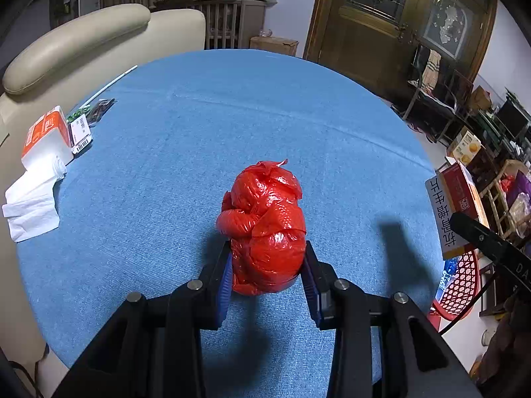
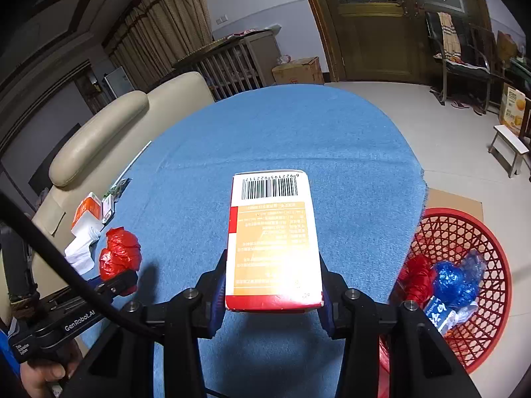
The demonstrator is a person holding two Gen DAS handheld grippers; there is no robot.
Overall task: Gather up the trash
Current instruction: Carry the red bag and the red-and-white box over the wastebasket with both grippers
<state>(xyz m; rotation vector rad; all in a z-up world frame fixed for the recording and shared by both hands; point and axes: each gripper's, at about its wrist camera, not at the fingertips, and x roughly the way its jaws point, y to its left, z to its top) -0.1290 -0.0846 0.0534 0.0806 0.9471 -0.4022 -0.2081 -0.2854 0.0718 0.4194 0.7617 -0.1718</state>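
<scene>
Trash partly collected, to judge from the red basket (image 2: pixel 478 232) on the floor at the right of the table: already inside, a blue crumpled bag (image 2: pixel 454 282), a red bundle (image 2: pixel 418 275) and some wrapper with print. Left gripper (image 1: pixel 267 270) closed on the red plastic bag (image 1: pixel 265 225), blue pads pressing both sides of the lower part, bag lifted or just resting on the blue tablecloth (image 1: pixel 232 116); cannot tell which. Right gripper (image 2: pixel 272 293) closed on the orange-and-white box (image 2: pixel 272 238), barcode end pointing away, held over the cloth and not yet above the basket. Probably about the middle of the task: two items in the tongs to be dropped, then the things at the far left edge of the table, namely the white tissue (image 1: pixel 33 202), the orange tissue pack (image 1: pixel 46 136), a small barcode packet (image 1: pixel 81 132) and a thin white stick (image 1: pixel 113 83); unclear whether all of these count as trash. Basket bottom partly cut off by the right gripper body. Printed text on the box too blurred to read
</scene>
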